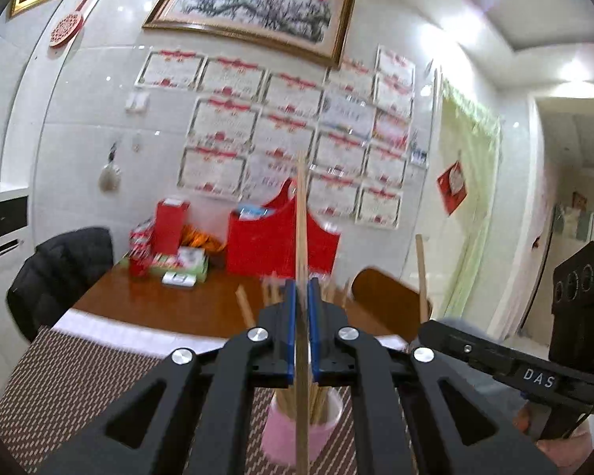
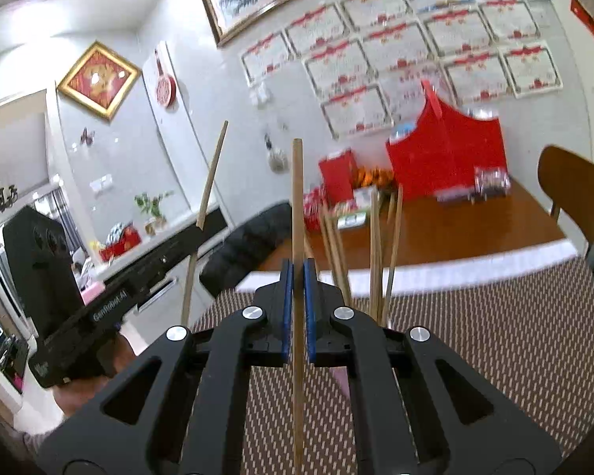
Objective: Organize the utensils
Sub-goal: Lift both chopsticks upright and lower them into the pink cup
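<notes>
Above a woven placemat (image 1: 79, 376) on a brown worktop (image 1: 170, 304), two pairs of black tongs, each clamped on a single wooden chopstick. Left tongs (image 1: 301, 316) closed tight, blue pads (image 1: 291, 328) pressing the left chopstick (image 1: 301, 217) from both sides, stick standing nearly upright through the jaws and running on below them. Directly underneath in the left wrist view, a pink cup (image 1: 285, 439) packed with more chopsticks (image 2: 376, 245) (tips fanned out, somewhat blurred). Right tongs (image 2: 297, 308) likewise closed, blue pads (image 2: 285, 308) gripping the right chopstick (image 2: 297, 206), also upright, its top end well above the jaws and its lower end hanging clear over the placemat. From the left wrist view, right tongs' body at the right edge, its stick poking up beside a wooden chair back (image 1: 388, 301). At the far side of the worktop, a red paper bag (image 1: 273, 237), a red box (image 1: 170, 221) and small packets. Behind, a white tiled wall covered with framed certificates (image 1: 225, 122) and a gold-framed ink painting (image 1: 253, 4). Left of the worktop, a black jacket (image 1: 59, 269) draped over a seat.
</notes>
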The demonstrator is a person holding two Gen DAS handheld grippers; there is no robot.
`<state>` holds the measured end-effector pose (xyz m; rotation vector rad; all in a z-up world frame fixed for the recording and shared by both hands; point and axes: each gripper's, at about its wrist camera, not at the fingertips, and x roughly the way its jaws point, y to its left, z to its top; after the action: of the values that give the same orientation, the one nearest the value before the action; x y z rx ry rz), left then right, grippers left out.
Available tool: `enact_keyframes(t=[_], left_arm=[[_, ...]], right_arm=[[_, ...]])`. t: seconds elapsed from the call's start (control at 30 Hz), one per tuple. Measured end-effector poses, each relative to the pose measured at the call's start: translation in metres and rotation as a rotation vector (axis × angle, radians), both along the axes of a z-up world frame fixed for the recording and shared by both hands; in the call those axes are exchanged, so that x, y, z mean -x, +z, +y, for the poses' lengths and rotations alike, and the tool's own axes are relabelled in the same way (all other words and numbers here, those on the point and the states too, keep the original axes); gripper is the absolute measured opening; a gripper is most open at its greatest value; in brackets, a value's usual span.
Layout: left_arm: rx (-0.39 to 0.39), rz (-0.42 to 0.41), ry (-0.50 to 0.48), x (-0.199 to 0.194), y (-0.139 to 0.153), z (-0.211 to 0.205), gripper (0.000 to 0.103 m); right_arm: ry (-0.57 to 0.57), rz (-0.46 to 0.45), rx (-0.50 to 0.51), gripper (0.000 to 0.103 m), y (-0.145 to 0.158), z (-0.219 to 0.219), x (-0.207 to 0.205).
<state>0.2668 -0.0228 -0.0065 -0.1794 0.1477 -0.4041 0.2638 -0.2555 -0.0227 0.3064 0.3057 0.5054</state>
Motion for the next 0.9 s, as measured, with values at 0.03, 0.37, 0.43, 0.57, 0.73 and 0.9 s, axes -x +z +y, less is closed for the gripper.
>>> enact_keyframes(t=[0.03,0.37,0.43,0.57,0.73,0.9], left_arm=[[0.005,-0.009,-0.003,-0.002,0.003,-0.003,0.006],[0.074,-0.081,-0.02,-0.058,0.007,-0.029,0.006],[0.084,-0.08,-0.022,-0.068,0.002,-0.032,0.006],[0.083,-0.081,-0.017,-0.086,-0.011,-0.043,0.006],[0.069,-0.067,0.018,-0.104,-0.036,-0.056,0.006],[0.049,-0.045,0.05,-0.116,-0.061,-0.062,0.006]], right_arm=[[-0.003,-0.016,-0.006,0.006,0.007,-0.001,-0.006],[-0.023,-0.137,-0.003,0.006,0.048,-0.009,-0.051],[-0.031,-0.146,-0.004,0.006,0.048,-0.011,-0.06],[-0.045,-0.149,-0.007,0.006,0.042,-0.015,-0.079],[-0.061,-0.141,-0.021,0.006,0.023,-0.017,-0.096],[-0.068,-0.12,-0.019,0.006,0.004,-0.016,-0.107]])
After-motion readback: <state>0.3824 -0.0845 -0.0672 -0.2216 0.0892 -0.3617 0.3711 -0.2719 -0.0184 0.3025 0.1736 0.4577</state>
